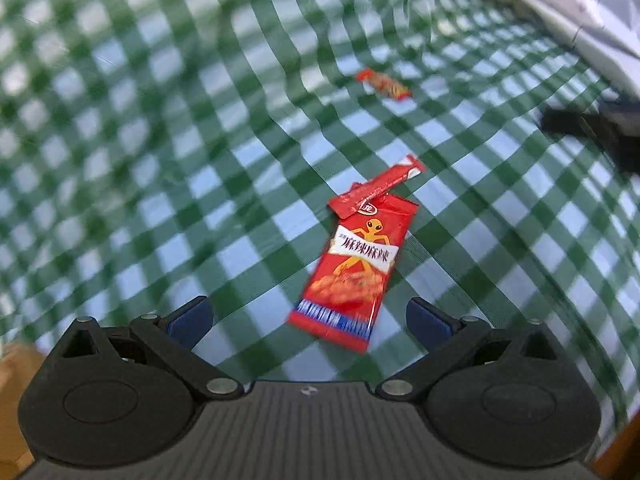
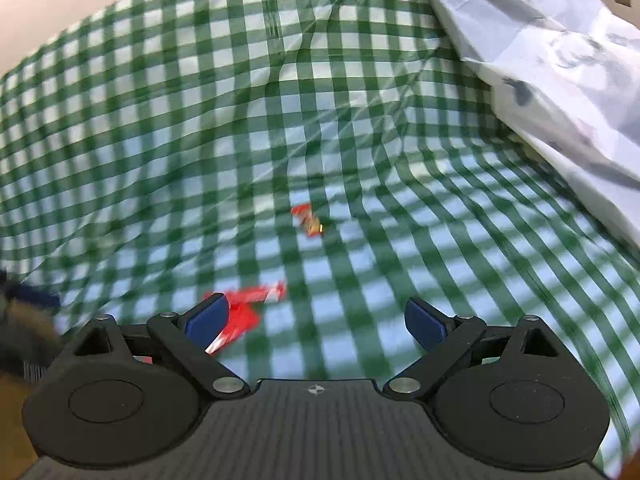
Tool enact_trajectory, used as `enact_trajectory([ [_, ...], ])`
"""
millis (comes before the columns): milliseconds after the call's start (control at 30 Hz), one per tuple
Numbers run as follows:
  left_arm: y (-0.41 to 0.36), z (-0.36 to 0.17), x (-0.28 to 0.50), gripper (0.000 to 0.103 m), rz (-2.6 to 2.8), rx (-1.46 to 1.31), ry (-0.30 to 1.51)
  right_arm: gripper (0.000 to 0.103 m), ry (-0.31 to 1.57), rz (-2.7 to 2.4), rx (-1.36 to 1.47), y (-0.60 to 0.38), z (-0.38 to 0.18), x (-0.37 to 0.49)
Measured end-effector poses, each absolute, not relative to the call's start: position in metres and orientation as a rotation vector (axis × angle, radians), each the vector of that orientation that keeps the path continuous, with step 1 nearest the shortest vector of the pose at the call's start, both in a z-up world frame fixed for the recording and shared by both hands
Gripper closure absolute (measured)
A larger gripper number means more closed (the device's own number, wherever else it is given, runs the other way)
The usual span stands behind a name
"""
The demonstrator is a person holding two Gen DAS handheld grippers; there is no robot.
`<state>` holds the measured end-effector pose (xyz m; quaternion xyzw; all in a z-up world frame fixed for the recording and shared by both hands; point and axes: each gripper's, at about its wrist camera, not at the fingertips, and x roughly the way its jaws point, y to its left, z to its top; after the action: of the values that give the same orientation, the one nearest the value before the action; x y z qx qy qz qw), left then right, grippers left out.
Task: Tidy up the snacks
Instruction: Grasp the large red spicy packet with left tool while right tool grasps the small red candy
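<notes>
Nearest in the left wrist view: left gripper (image 1: pixel 308 318), blue-padded fingers (image 1: pixel 191 320) spread wide, gripping nothing, hovering over a green-and-white checked tablecloth (image 1: pixel 160 120). Just ahead, between the fingertips and slightly right of centre: a red snack packet (image 1: pixel 354 268) with an orange figure and Chinese lettering, lying flat, tilted. Across its far end, touching: a slim red stick sachet (image 1: pixel 378 188). Farther off, well apart: a small red twisted candy (image 1: pixel 385 85). Three snacks counted, all loose on the cloth. At the right edge, a dark shape (image 1: pixel 588 128), too blurred to name. Beyond, top right, a crumpled white plastic bag (image 1: pixel 568 8).

Right wrist view, blurred by motion: right gripper (image 2: pixel 316 322) likewise wide apart and empty. Red packet and sachet smeared together just behind the left finger (image 2: pixel 208 316), partly hidden by it; contact impossible to judge. Farther on, the candy (image 2: pixel 310 220) alone, nothing blocking it. White bag (image 2: pixel 560 80) draped across the upper right.
</notes>
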<state>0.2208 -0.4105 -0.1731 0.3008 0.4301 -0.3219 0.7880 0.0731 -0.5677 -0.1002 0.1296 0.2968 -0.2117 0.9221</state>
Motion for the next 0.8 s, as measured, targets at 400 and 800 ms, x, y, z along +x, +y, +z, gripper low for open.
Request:
enact_trajectory([
  [400,-0.437,-0.239,0.281,0.000,-0.741,0.552,1.035,0.008,0.673,-0.404,0.213,-0.645,-0.207,0.269],
  [800,-0.415,-0.209,0.278,0.053,-0.669,0.478,1.073,0.084,0.674,-0.355,0.144,-0.629,-0.209,0.245],
])
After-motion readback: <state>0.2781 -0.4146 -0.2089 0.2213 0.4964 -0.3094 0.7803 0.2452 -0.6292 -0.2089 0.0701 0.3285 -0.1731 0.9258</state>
